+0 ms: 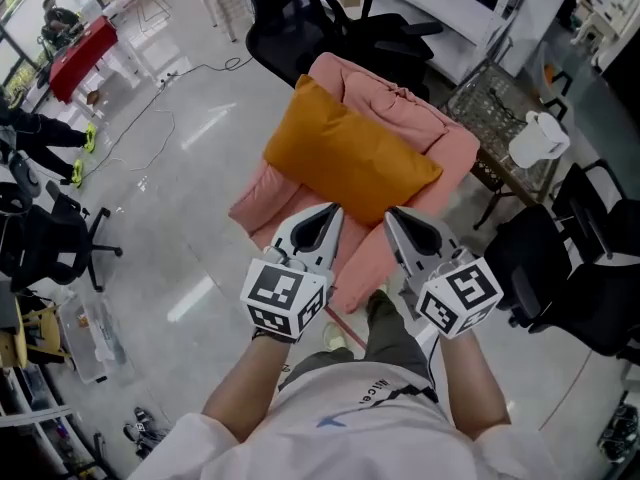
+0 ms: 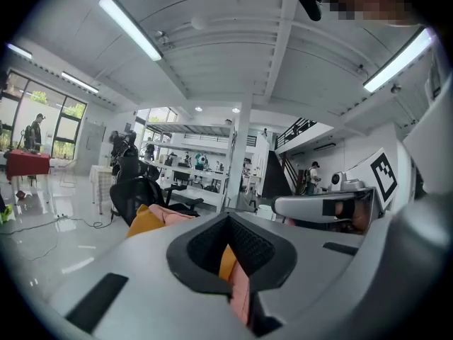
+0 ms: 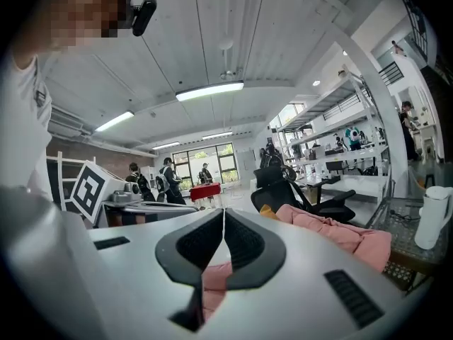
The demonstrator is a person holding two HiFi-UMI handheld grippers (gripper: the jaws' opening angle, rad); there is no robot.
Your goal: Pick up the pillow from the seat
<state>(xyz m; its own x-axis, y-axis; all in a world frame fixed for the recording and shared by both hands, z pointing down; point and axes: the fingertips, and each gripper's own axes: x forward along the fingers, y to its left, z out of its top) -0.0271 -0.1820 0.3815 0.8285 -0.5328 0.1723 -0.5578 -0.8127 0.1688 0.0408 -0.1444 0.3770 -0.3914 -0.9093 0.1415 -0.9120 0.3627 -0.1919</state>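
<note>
Orange pillow point(image 1: 345, 153) lies on pink seat point(image 1: 378, 93); approach step, not yet picked up.
Left gripper point(image 1: 334, 210) and right gripper point(image 1: 391, 214) both closed, empty, just short of pillow; next they likely must open, then clamp its near edge.

The pillow point(image 1: 345, 158) lies on the seat point(image 1: 275, 196), leaning against its back. Your left claw point(image 1: 335, 212) and right claw point(image 1: 392, 216) sit side by side before the seat's near edge, their tips just under the pillow's near corner. An office chair point(image 1: 300, 18) stands behind the seat. To the seat's right is a worktop point(image 1: 490, 93) with a jug point(image 1: 537, 140) on it. Nearer you on that side is another chair point(image 1: 590, 288), and a swivel chair point(image 1: 45, 233) stands well off to your left.
</note>
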